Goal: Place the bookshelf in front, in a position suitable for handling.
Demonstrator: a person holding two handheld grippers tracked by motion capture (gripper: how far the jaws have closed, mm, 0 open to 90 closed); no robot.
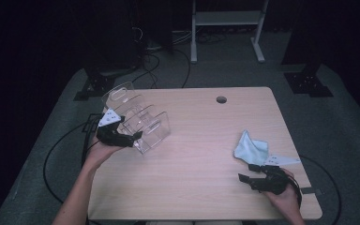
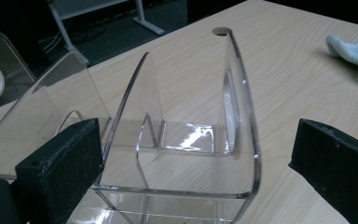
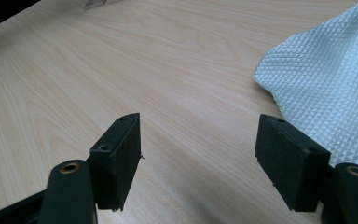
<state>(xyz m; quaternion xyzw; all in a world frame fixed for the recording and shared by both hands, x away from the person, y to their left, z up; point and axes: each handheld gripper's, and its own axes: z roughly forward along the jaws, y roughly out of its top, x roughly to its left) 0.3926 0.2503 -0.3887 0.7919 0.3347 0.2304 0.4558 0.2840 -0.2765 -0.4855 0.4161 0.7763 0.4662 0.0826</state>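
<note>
Left gripper (image 1: 136, 137): held at the left side of the worktop (image 1: 201, 187), its fingers (image 2: 60, 170) spread wide and released, clamping nothing.
Clear rack (image 1: 138, 119): a see-through plastic organiser with several upright dividers, standing on the worktop near the left edge, toward the far side.
Rack against left fingers: in the left gripper view the near end of the clear rack (image 2: 186, 140) sits between the two pads; the left pad is just beside the outer wall, though contact cannot be told, and the right pad stands well apart from the curved end wall.
Right gripper (image 1: 246, 172): low over the near right corner of the worktop, fingers (image 3: 116, 158) parted and holding nothing.
Cloth (image 1: 252, 149): a pale blue, waffle-textured cloth, lying crumpled on the right side of the worktop, just beyond the right gripper.
Cloth against right fingers: in the right gripper view the cloth (image 3: 326, 88) lies ahead and to the right, its edge passing close by the right pad; bare wood lies between the two pads.
Worktop: light wood grain, with a round cable hole (image 1: 221, 99) near the far edge.
Rack and cloth: well apart, on opposite sides of the worktop.
</note>
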